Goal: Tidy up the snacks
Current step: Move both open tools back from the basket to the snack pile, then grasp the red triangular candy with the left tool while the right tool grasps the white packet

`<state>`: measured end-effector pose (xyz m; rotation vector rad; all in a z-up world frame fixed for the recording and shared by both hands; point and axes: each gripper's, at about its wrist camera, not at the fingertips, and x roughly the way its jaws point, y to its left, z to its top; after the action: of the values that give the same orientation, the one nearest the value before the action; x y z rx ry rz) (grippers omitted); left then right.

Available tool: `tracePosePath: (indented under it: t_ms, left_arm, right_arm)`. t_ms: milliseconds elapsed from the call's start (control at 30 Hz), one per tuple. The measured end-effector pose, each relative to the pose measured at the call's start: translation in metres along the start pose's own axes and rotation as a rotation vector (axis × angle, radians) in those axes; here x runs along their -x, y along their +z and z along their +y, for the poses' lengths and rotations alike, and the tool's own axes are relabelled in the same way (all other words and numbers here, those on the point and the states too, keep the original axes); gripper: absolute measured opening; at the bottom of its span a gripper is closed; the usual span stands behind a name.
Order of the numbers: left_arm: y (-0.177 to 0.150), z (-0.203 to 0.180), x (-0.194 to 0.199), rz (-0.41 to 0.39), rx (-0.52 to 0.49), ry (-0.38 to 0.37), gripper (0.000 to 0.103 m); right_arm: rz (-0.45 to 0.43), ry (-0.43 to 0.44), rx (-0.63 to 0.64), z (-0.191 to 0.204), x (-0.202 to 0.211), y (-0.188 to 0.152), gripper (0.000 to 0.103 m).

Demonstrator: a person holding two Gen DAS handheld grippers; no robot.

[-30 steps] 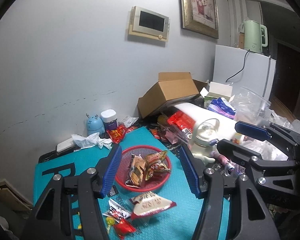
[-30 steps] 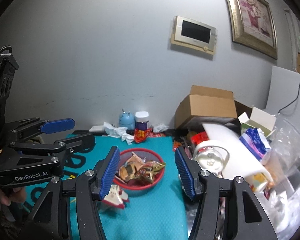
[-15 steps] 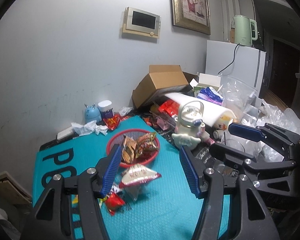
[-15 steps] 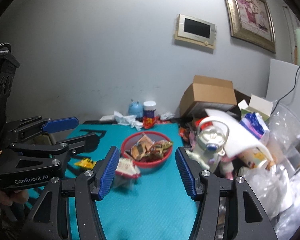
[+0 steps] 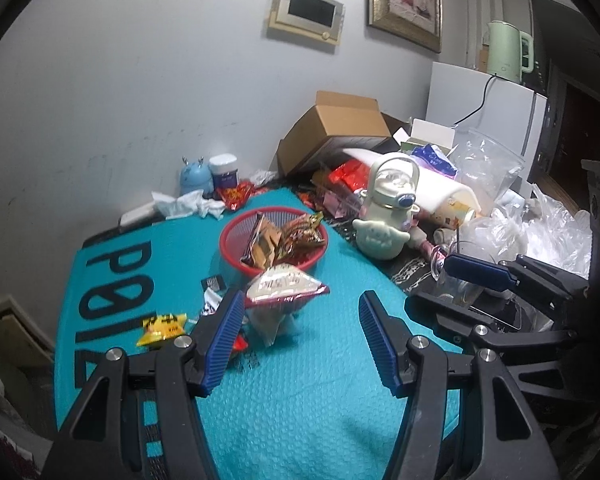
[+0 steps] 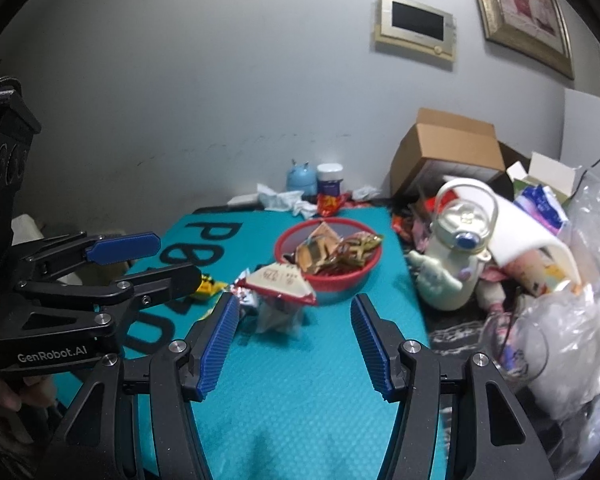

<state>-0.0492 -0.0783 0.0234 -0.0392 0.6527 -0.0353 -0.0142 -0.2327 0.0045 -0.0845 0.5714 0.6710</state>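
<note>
The teal bubble-textured mat [image 5: 300, 420] covers the table, and its right edge borders a heap of clutter: a brown cardboard box [image 5: 340, 128], crinkled clear plastic bags [image 5: 540, 232] and a cream-coloured cartoon-shaped water bottle with a loop handle [image 5: 388, 216]. A wide swing of the right gripper [image 6: 292, 344] toward that side could tip the bottle or drag a bag across the mat.

The round red plastic mesh basket [image 5: 236, 256] sits near the middle of the mat and already holds a few brown and orange foil snack packets [image 5: 284, 236]. It looks light, so a packet pushed against its rim could slide it away or tilt it and spill what is inside.

Just in front of the basket lies the white triangular snack packet with red trim [image 5: 284, 286], puffy and slippery-looking; jaws that close on its air-filled belly could squeeze it out sideways. It lies ahead of the left gripper [image 5: 300, 340], whose blue-padded jaws stand apart with nothing between them. The right gripper is equally released and empty.

Both grippers aim at the same packet, so they may collide.

Smallest are the yellow foil sweet wrapper [image 5: 162, 324] and other tiny wrappers beside the left jaw, easily knocked off the mat.
</note>
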Motion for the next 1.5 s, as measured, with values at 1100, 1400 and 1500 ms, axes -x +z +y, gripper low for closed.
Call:
tracePosePath:
  t_ms: [1100, 1400, 1500]
  left_arm:
    - [-0.017, 0.128, -0.085, 0.105, 0.248, 0.157, 0.059]
    - [-0.022, 0.138, -0.106, 0.153, 0.270, 0.148, 0.059]
    - [-0.024, 0.134, -0.110, 0.167, 0.260, 0.134, 0.059]
  right_arm:
    - [0.206, 0.029, 0.025, 0.011, -0.173, 0.037, 0.068]
    - [0.328, 0.035, -0.004, 0.000, -0.201, 0.024, 0.068]
    - [0.354, 0.053, -0.025, -0.004, -0.200, 0.014, 0.068]
